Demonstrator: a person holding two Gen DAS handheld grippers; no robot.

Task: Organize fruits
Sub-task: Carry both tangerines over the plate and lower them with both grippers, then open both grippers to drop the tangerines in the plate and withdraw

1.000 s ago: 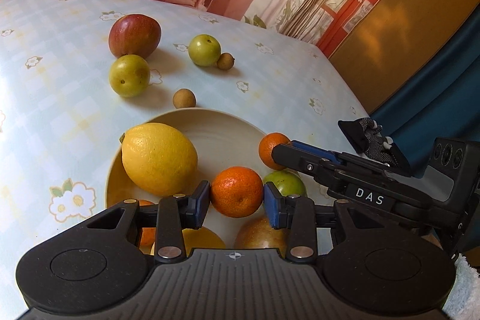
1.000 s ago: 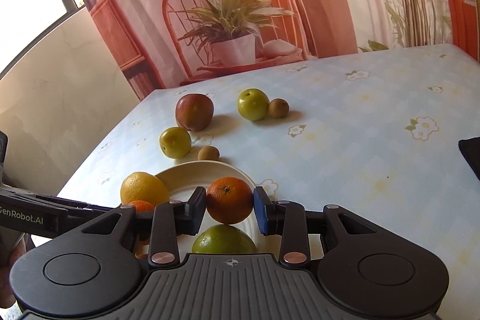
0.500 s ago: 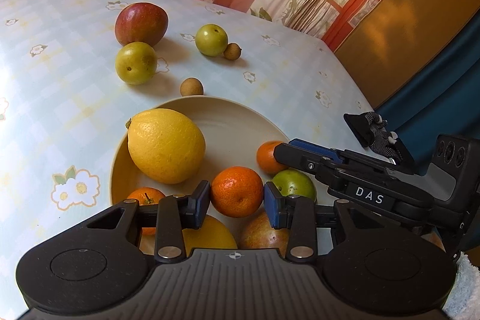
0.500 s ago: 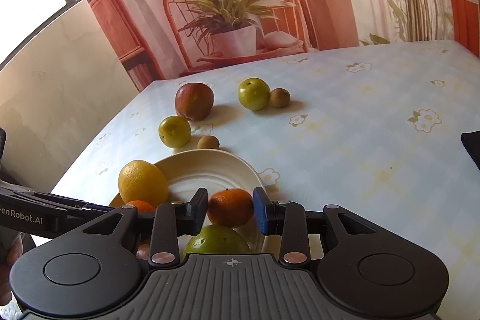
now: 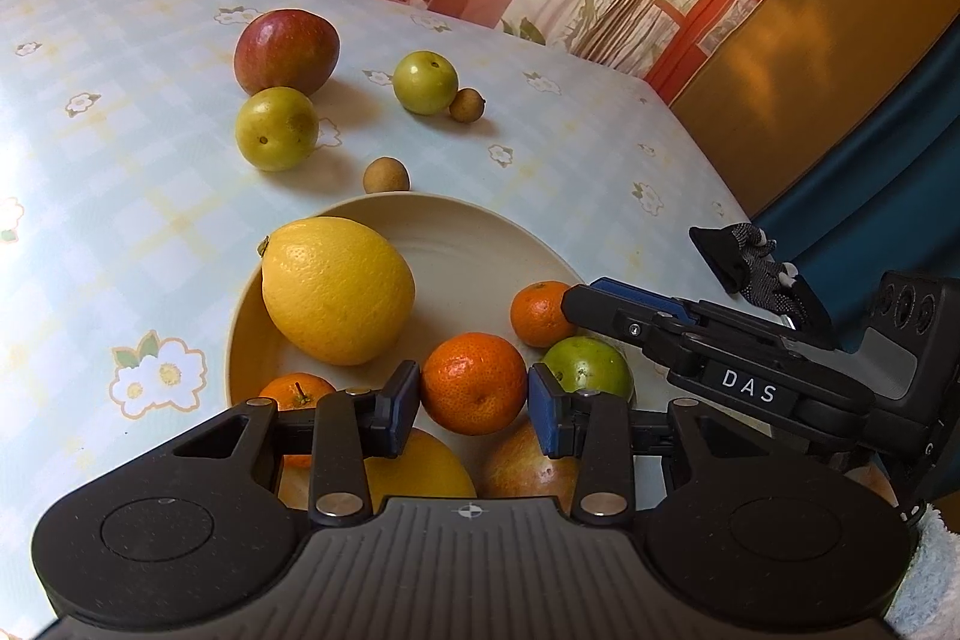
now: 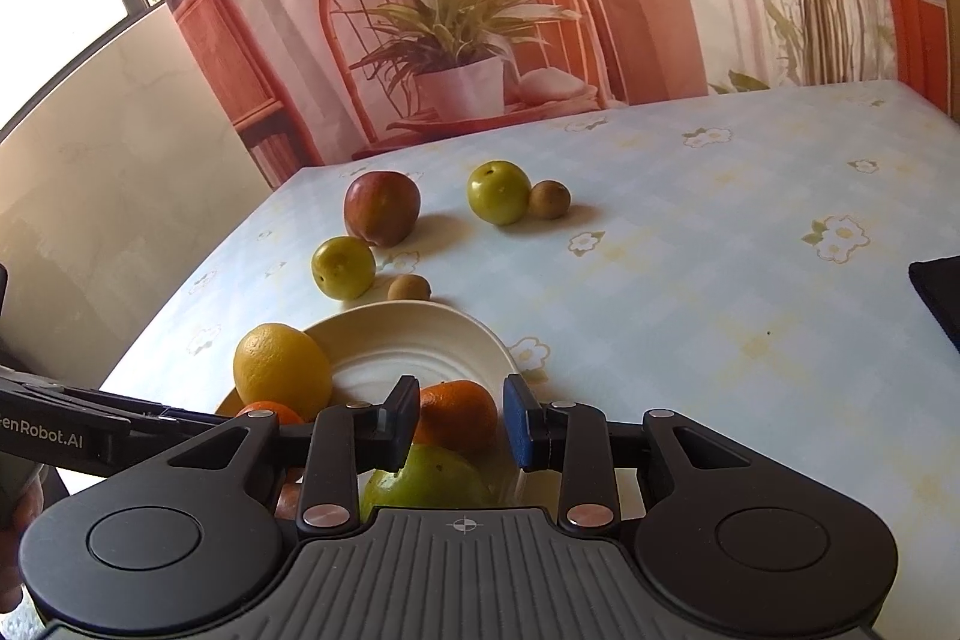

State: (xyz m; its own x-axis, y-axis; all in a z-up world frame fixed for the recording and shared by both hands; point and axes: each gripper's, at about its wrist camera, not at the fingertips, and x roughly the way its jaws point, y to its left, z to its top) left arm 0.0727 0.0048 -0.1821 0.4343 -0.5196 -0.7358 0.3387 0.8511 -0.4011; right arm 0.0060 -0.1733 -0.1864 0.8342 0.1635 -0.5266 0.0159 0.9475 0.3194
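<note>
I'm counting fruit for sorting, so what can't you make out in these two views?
Left wrist view: fruits at the near side of the plate, half hidden by the left gripper; kinds unclear.
Right wrist view: whether the right gripper presses the orange; the gap is unclear.
Right wrist view: dark object, cut off by the right edge.

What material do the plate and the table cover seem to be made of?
The plate looks like glazed ceramic: cream, smooth, with a soft shine and faint concentric rings; hard plastic is also possible. The table cover looks like vinyl or oilcloth: it lies flat, reflects light with a slight gloss, and carries a printed check and flower pattern. Coated fabric cannot be excluded.
</note>
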